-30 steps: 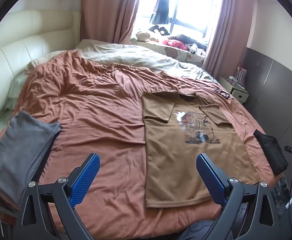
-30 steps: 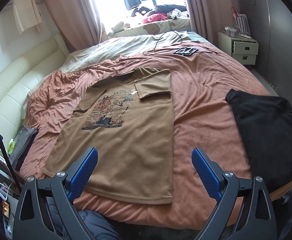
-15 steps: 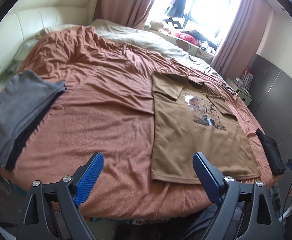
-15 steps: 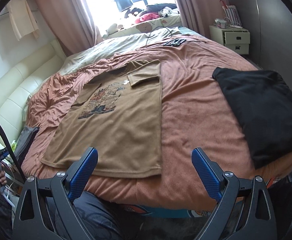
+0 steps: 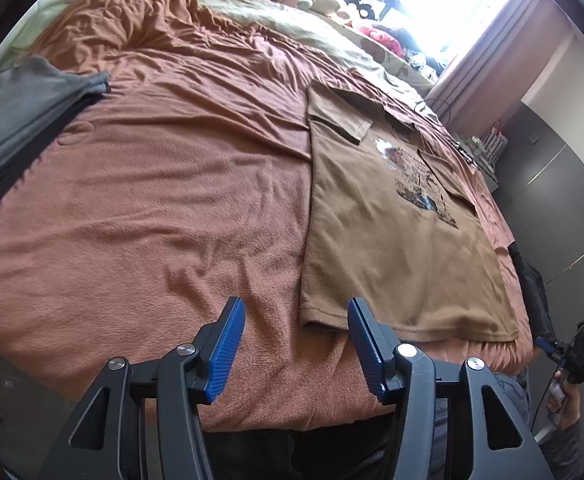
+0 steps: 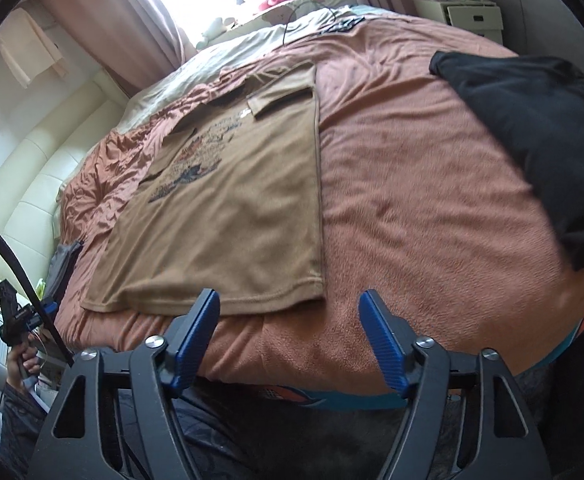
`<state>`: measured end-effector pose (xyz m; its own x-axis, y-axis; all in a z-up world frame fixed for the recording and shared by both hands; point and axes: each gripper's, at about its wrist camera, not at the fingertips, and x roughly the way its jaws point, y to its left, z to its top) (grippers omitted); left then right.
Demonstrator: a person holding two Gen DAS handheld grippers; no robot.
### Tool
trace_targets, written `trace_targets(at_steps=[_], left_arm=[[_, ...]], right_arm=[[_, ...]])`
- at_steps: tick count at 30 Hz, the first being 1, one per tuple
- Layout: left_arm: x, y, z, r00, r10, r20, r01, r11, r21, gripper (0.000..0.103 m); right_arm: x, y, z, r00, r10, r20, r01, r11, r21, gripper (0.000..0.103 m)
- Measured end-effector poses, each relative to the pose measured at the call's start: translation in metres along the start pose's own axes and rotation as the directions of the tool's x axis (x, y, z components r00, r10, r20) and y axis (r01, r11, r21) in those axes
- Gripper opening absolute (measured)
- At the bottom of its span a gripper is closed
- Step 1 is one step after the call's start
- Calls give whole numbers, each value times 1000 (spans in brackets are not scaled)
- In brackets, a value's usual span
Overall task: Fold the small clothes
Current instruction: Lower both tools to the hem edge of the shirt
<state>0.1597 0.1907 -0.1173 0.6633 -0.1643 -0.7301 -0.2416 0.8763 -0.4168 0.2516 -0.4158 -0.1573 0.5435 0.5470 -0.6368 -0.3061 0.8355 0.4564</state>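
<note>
A tan graphic T-shirt [image 5: 396, 240] lies print-up and flat on the rust-coloured bedspread [image 5: 164, 200], its hem running just inside the foot edge of the bed and its collar pointing toward the window end. Both short sleeves are already turned inward over the chest, so the shirt reads as a long, straight-sided rectangle; judging from that, the sleeve folds are done and the body folds are left, most likely bringing the hem up toward the collar and then halving again.

The left gripper [image 5: 296, 344] hangs over the foot edge with its blue jaws parted to a middling gap and nothing between them. It is aimed at the shirt's near left hem corner, with one jaw drawn over the hem in the left wrist view; whether it touches the cloth I cannot tell. The right gripper [image 6: 288, 334] is spread wide and empty, lined up on the near right hem corner, which shows in the gap between its jaws.

A folded grey garment [image 5: 20, 120] sits at the left edge of the bed, stacked on something darker, and a folded black garment [image 6: 532, 128] lies near the right edge. These look like finished pieces, so the tan shirt appears to be the one in progress.
</note>
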Motion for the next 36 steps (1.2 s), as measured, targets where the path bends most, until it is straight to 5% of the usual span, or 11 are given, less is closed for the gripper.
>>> trace_targets(at_steps=[6,14,25,36], left_arm=[[33,-8,6,998,-26,-65,25,1000,-5,39],[68,-7,2,990,-27,-136,25,1000,-13,32],[86,-2,1,986,-28,-163,21,999,-44,32],[87,17,2,981,-127,-147,95,974,-206,32]], right_arm=[[23,-15,6,999,33,-22,-32,998,59,52],[49,-30,8,995,89,-44,-83,988,129,42],[85,-51,14,977,214,-19,-203,945,257,34],[82,-64,-5,964,264,-5,-250,918,307,24]])
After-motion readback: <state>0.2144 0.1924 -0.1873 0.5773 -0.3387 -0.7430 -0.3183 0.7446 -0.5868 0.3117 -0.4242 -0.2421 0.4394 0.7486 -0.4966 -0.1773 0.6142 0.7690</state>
